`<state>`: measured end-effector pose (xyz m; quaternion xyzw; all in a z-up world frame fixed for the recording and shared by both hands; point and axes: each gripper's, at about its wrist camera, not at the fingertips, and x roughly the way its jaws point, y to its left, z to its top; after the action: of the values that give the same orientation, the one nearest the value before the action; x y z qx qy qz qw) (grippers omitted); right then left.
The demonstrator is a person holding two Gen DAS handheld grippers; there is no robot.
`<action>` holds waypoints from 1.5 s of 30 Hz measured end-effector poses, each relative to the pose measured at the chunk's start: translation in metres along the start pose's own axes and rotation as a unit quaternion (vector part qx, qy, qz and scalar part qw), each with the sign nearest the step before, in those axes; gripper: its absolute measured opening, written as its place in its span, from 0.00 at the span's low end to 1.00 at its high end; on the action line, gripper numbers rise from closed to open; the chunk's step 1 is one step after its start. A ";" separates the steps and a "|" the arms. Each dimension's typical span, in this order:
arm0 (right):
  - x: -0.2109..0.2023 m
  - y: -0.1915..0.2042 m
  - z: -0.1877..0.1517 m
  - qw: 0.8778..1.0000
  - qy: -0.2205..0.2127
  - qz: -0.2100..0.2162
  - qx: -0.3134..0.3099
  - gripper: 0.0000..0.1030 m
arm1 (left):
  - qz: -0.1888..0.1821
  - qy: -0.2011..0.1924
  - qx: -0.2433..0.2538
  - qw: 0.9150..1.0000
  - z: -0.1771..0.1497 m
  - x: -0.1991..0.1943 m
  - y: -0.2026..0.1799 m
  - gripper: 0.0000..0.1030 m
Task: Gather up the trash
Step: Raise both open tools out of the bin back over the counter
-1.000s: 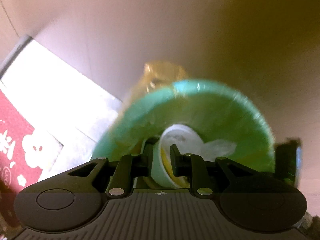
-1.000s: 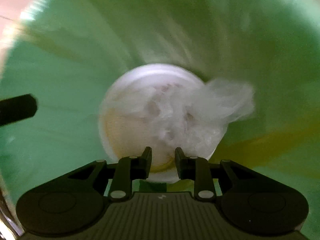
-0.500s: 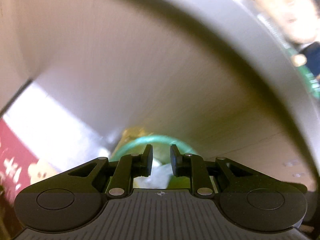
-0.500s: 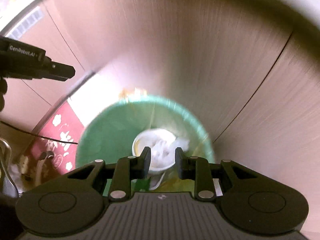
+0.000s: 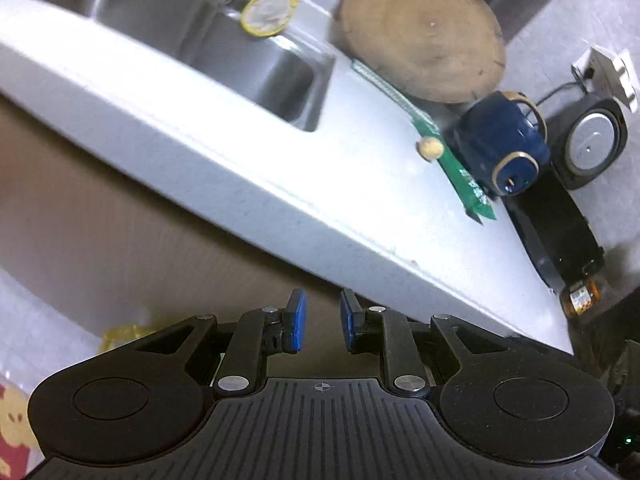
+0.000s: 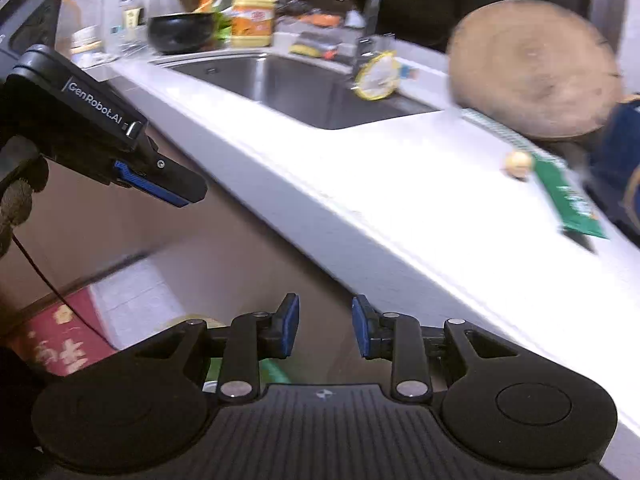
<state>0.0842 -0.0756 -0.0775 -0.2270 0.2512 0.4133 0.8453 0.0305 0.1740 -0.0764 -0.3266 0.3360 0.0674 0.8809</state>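
A white kitchen counter (image 5: pixel 248 160) with a steel sink (image 5: pixel 224 52) is now seen from just below its front edge, where half a second ago only the cabinet front and the green bin on the floor were framed. Both grippers have been raised from the bin; from this it is judged that the last drop is finished and the next piece of trash is being sought. The left gripper (image 5: pixel 322 322) is held parted and empty, and the right gripper (image 6: pixel 325 330) likewise, nothing between its blue pads (image 6: pixel 291 328). On the counter a green wrapper (image 5: pixel 460 160) lies flat, long and narrow, its far end under a round wooden board (image 5: pixel 424 32), touching a dark blue pouch (image 5: pixel 500 144). A small tan ball (image 5: pixel 430 148), perhaps crumpled scrap, rests against the wrapper. Both are well apart from the grippers
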 end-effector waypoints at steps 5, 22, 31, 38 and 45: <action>0.004 -0.027 -0.021 0.999 -0.022 -0.031 0.003 0.24 | 0.064 -0.024 0.012 0.998 -0.002 -0.007 0.018 0.21; 0.026 0.065 -0.068 0.978 -0.002 -0.063 -0.200 0.37 | 0.224 -0.075 -0.039 0.971 -0.021 -0.113 0.139 0.21; -0.004 0.061 -0.006 0.969 -0.121 -0.140 -0.164 0.37 | 0.139 -0.147 0.035 0.979 0.029 -0.136 0.093 0.21; -0.003 0.041 0.032 0.960 -0.162 -0.166 -0.155 0.37 | 0.071 -0.181 0.088 0.977 0.066 -0.115 0.018 0.21; 0.006 -0.012 0.077 0.984 -0.116 -0.131 -0.023 0.41 | 0.004 -0.180 0.128 0.975 0.089 -0.085 -0.057 0.21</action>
<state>0.1150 -0.0333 -0.0193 -0.2276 0.1098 0.3282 0.9102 0.0334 0.1932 0.0578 -0.1919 0.1792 0.0852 0.9611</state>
